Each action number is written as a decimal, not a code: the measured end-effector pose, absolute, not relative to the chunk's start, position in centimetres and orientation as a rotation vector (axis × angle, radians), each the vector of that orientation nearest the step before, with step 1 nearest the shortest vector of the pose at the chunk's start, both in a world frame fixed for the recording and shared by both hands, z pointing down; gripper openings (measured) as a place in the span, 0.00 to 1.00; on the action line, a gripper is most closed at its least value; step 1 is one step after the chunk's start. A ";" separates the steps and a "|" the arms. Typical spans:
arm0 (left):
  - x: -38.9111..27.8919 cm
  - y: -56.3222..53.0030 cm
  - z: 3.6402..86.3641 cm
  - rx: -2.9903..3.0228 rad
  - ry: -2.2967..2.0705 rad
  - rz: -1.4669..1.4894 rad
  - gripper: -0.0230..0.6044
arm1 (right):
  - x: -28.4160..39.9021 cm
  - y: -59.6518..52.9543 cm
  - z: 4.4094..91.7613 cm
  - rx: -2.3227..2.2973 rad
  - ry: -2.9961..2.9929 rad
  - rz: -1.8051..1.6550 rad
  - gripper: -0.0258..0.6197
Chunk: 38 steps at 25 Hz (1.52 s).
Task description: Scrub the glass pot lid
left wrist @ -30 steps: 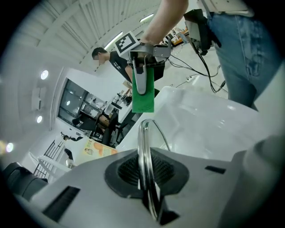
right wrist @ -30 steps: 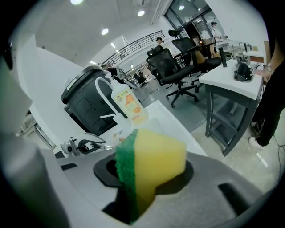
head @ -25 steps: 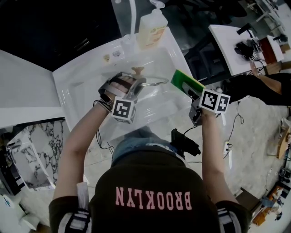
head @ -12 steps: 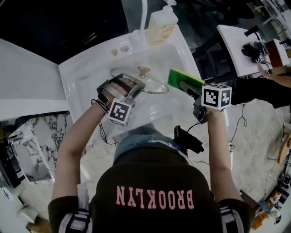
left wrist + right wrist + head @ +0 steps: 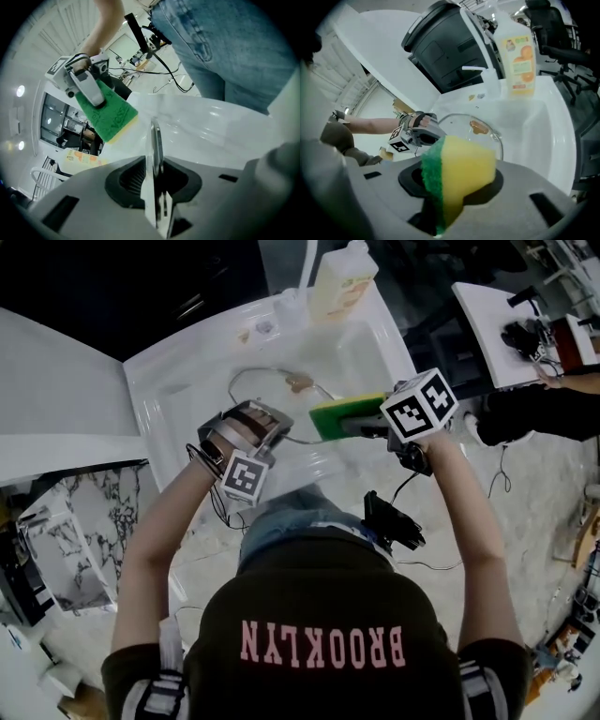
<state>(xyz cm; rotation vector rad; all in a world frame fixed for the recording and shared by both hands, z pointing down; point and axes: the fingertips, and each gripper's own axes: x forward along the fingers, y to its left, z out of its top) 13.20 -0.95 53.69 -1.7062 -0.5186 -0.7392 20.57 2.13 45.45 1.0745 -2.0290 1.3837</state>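
Observation:
A glass pot lid [image 5: 272, 390] with a tan knob [image 5: 300, 382] is held tilted over the white sink [image 5: 178, 399]. My left gripper [image 5: 274, 430] is shut on the lid's near rim, which shows edge-on between the jaws in the left gripper view [image 5: 156, 140]. My right gripper [image 5: 370, 427] is shut on a green and yellow sponge [image 5: 337, 415], whose green side is against the lid's right part. The right gripper view has the sponge [image 5: 461, 164] in front, with the lid [image 5: 487, 140] and the left gripper [image 5: 423, 133] behind it.
An orange-labelled soap bottle [image 5: 342, 282] stands at the sink's far rim beside a white faucet [image 5: 307, 263]. A white counter [image 5: 56, 427] lies to the left. Cables [image 5: 394, 521] hang near the person's waist. A white desk [image 5: 506, 324] stands at the right.
The right gripper has carried the sponge left, from beside the sink's right rim onto the lid. The left gripper keeps its grip on the rim, shifted slightly.

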 end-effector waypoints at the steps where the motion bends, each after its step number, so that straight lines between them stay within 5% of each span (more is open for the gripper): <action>1: 12.9 -1.1 54.0 -1.697 -0.514 -0.733 0.16 | 19.9 1.8 45.7 1.031 -2.016 1.408 0.24; 18: 10.7 -0.4 55.2 -1.761 -0.575 -0.741 0.17 | 16.2 -0.3 49.8 0.883 -1.769 1.487 0.24; 38: 12.4 -2.4 53.1 -1.506 -0.468 -0.659 0.15 | 25.9 2.0 58.1 0.832 -1.608 1.294 0.24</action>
